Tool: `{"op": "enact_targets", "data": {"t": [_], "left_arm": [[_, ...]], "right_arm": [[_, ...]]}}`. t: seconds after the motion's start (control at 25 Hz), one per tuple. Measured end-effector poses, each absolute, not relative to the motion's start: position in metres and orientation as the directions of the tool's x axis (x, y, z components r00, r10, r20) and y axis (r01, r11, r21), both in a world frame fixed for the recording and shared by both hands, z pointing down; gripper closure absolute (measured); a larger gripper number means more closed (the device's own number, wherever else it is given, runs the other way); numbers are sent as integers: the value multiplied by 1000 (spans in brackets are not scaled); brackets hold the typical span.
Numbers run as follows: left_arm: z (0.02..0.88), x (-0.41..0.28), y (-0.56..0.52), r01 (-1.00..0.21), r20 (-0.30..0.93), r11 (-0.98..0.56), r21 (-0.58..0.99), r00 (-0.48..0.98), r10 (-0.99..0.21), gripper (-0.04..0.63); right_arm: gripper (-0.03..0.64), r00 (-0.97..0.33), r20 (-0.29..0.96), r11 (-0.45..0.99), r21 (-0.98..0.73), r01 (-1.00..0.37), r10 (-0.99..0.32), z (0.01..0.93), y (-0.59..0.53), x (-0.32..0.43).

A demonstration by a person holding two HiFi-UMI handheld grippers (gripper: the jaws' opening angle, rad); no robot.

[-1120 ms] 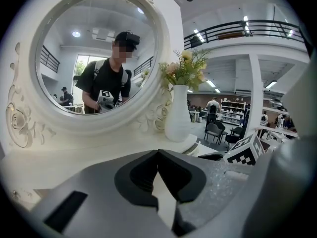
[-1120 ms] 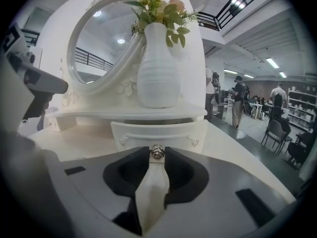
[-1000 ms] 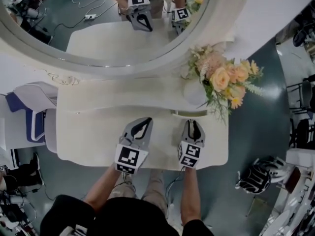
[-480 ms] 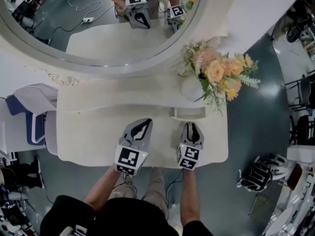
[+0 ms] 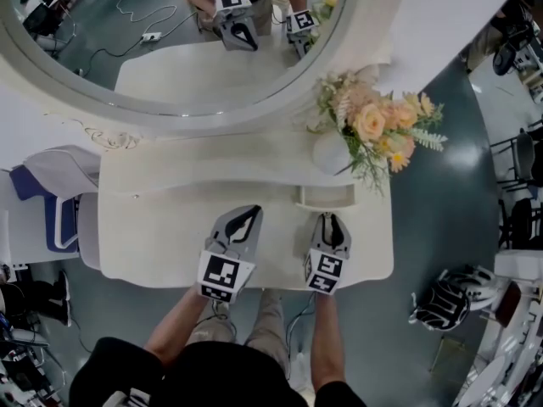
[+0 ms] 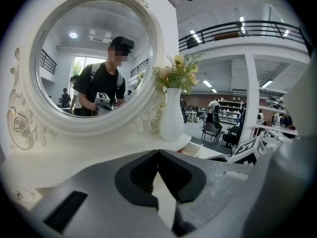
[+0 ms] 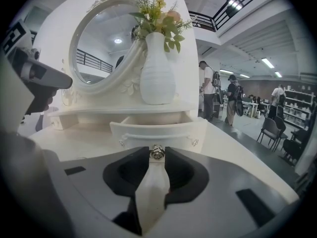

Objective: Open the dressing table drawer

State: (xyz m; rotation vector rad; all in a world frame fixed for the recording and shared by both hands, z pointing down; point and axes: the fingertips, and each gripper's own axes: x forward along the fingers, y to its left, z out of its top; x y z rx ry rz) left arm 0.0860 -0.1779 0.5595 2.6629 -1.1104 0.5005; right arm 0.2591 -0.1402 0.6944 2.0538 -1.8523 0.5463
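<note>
The white dressing table (image 5: 153, 227) has a small drawer (image 5: 325, 196) under its upper shelf, pulled partly out so its open top shows. My right gripper (image 5: 331, 219) is straight in front of it, shut on the drawer's small metal knob (image 7: 157, 152), which sits between the jaw tips below the drawer front (image 7: 158, 132). My left gripper (image 5: 251, 213) hovers over the tabletop to the left, shut with its tips touching and nothing between them (image 6: 157, 155).
A white vase (image 5: 333, 153) with a bouquet (image 5: 377, 130) stands on the shelf just behind the drawer. The big oval mirror (image 5: 170, 41) rises at the back. A chair (image 5: 51, 193) stands at the table's left; a helmet (image 5: 445, 299) lies on the floor at the right.
The drawer shows a little further out of the shelf than a second ago. Both grippers have stayed almost in place; the head view shifted slightly.
</note>
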Motion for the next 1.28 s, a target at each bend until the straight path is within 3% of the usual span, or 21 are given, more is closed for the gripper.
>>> {"op": "enact_targets", "data": {"t": [0.12, 0.24, 0.8, 1.28], "left_arm": [[558, 84, -177, -719, 387, -692, 64, 657, -647, 592], [558, 82, -176, -719, 386, -692, 64, 657, -647, 592], [532, 71, -171, -718, 349, -694, 56, 666, -660, 592], [485, 28, -160, -747, 287, -664, 13, 639, -713, 592]], "right_arm": [[514, 96, 474, -123, -26, -992, -875, 693, -140, 260], [387, 75, 461, -114, -58, -992, -884, 689, -141, 259], [379, 87, 433, -109, -27, -994, -897, 656, -136, 254], [400, 51, 319, -57, -11, -998, -946, 577, -133, 210]]}}
